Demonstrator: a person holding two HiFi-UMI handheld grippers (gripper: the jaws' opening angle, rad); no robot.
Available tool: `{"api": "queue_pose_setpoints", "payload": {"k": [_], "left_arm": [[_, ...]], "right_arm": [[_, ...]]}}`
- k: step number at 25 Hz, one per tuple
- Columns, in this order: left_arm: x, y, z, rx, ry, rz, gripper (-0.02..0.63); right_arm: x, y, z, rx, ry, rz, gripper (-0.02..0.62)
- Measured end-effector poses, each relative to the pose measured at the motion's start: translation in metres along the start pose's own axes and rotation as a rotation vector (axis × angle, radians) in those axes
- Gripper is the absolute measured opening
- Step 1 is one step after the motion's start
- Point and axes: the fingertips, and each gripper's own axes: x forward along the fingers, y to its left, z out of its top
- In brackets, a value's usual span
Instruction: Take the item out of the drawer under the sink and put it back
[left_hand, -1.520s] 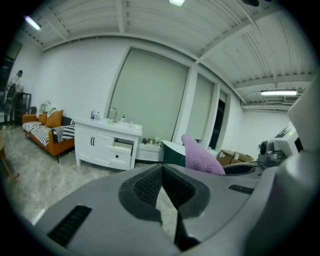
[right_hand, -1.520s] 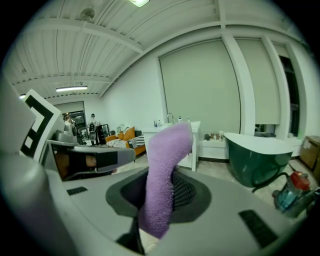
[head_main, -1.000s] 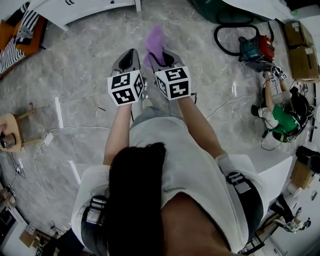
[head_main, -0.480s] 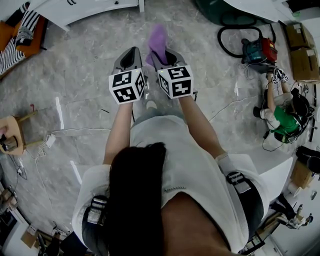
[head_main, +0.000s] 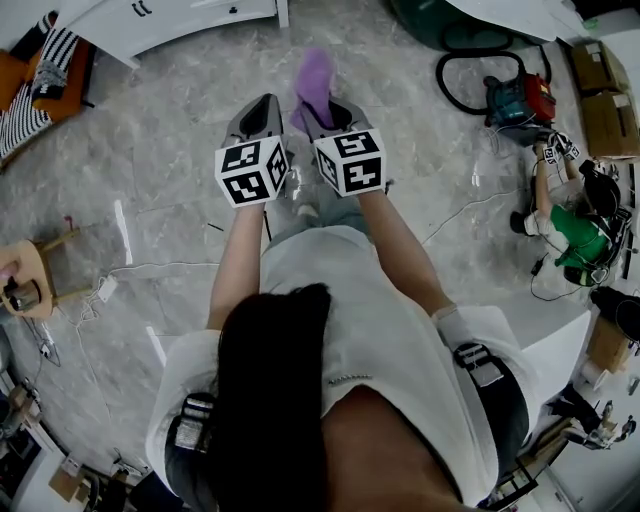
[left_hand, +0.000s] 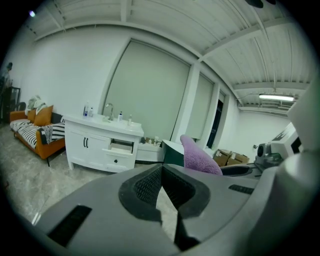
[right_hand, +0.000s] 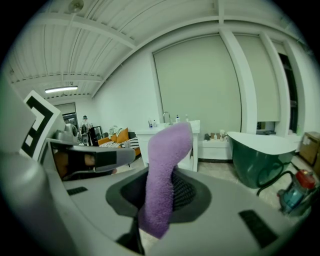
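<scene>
One purple towel (right_hand: 167, 150) sits clamped in the right gripper (right_hand: 162, 176); the left gripper (left_hand: 162, 169) is closed, empty. Hold that squeeze steady up to the far, open vanity drawer (left_hand: 121, 146).

Head view: taken from above the person's head, facing steeply down onto the floor (head_main: 180, 180), with the left tool (head_main: 262, 103) and right tool (head_main: 322, 108) side by side near the middle.
Left gripper view: taken low and close along that tool's jaws, facing the white cabinet (left_hand: 102, 145) across the room, sofa (left_hand: 37, 135) at left.
Right gripper view: likewise along its own jaws, filled close up by the purple cloth (right_hand: 162, 185), tub (right_hand: 260, 160) at right.
Shared by all three: cabinet, cloth, sofa.
</scene>
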Motion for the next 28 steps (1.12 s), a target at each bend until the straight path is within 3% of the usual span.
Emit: {"api": "queue_pose_setpoints", "payload": {"k": [13, 28], "left_arm": [[0.042, 0.019, 0.009, -0.004, -0.017, 0.069, 0.003], [0.183, 0.064, 0.071, -0.046, -0.012, 0.163, 0.003]], "right_arm": [[0.044, -0.040, 0.013, -0.018, 0.013, 0.038, 0.104], [0.175, -0.114, 0.094, -0.063, 0.028, 0.150, 0.104]]}}
